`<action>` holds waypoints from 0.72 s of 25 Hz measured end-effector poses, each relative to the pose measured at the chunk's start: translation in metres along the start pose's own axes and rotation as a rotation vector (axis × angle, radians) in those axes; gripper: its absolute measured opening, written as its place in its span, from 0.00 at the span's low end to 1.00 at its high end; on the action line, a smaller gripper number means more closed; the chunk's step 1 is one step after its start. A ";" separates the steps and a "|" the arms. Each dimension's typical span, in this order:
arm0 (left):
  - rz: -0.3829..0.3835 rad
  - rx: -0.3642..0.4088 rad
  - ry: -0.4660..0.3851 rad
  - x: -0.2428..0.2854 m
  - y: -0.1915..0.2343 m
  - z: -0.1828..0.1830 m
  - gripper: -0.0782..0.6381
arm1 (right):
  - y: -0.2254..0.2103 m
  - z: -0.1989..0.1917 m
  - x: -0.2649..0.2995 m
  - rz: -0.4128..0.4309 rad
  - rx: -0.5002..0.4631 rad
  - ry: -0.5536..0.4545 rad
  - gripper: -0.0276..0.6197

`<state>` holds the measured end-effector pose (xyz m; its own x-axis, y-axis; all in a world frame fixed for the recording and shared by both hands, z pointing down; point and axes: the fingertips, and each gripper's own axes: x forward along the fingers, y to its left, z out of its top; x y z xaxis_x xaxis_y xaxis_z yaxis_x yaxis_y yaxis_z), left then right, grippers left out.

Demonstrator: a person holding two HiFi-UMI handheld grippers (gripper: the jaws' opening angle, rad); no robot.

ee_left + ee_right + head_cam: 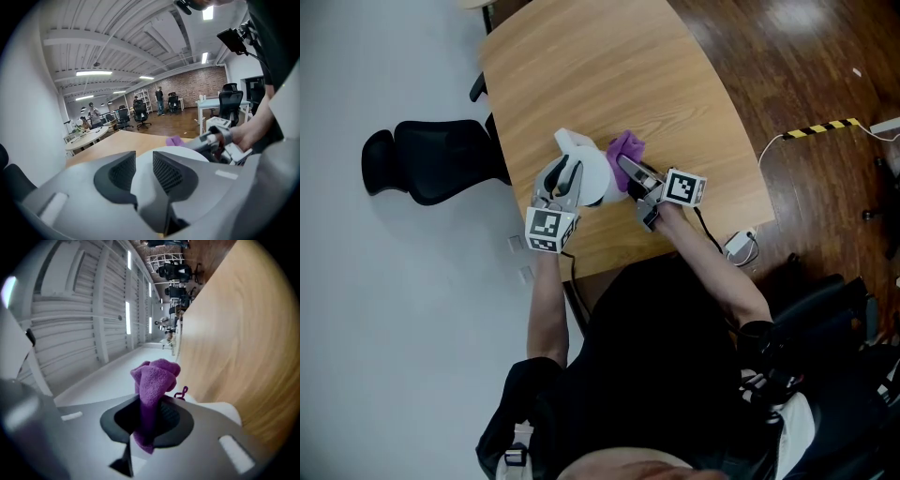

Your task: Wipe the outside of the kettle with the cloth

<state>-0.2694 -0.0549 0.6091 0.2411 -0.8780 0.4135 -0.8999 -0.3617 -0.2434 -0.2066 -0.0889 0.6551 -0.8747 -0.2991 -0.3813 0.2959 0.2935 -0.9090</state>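
A white kettle (589,167) stands on the wooden table (609,66) near its front edge. My left gripper (561,184) comes at it from the left and is shut on a white part of the kettle (185,157), which fills the gap between the pads (123,172). My right gripper (634,176) is shut on a purple cloth (626,147). It holds the cloth against the kettle's right side. In the right gripper view the cloth (154,380) stands bunched up out of the closed jaws. In the left gripper view the cloth (174,140) peeks over the kettle's top.
A black office chair (431,159) stands on the pale floor left of the table. A white plug with a cable (739,246) lies on the wood floor at the right, beyond it a strip of yellow-black tape (825,127). The table's far half is bare wood.
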 end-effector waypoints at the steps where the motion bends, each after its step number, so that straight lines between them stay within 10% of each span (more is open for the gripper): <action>1: 0.001 -0.001 0.001 0.000 0.000 0.000 0.13 | -0.042 -0.012 -0.015 -0.122 0.065 -0.003 0.12; 4: 0.004 0.000 -0.002 0.000 -0.001 -0.003 0.13 | -0.149 -0.050 -0.066 -0.466 0.195 0.056 0.12; 7: -0.008 -0.002 -0.010 0.000 -0.002 -0.005 0.13 | -0.182 -0.066 -0.086 -0.602 0.183 0.166 0.12; 10: -0.012 -0.074 -0.013 -0.004 -0.001 -0.003 0.13 | -0.156 -0.053 -0.072 -0.555 0.146 0.218 0.12; 14: 0.171 -0.292 0.084 -0.030 0.013 -0.018 0.15 | -0.084 -0.013 -0.017 -0.324 -0.035 0.256 0.12; 18: 0.127 -0.382 0.127 -0.023 0.000 -0.024 0.15 | -0.054 -0.018 0.017 -0.233 -0.118 0.390 0.12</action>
<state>-0.2833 -0.0270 0.6204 0.0942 -0.8541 0.5114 -0.9954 -0.0900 0.0332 -0.2447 -0.0938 0.7004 -0.9983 -0.0126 -0.0570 0.0484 0.3673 -0.9289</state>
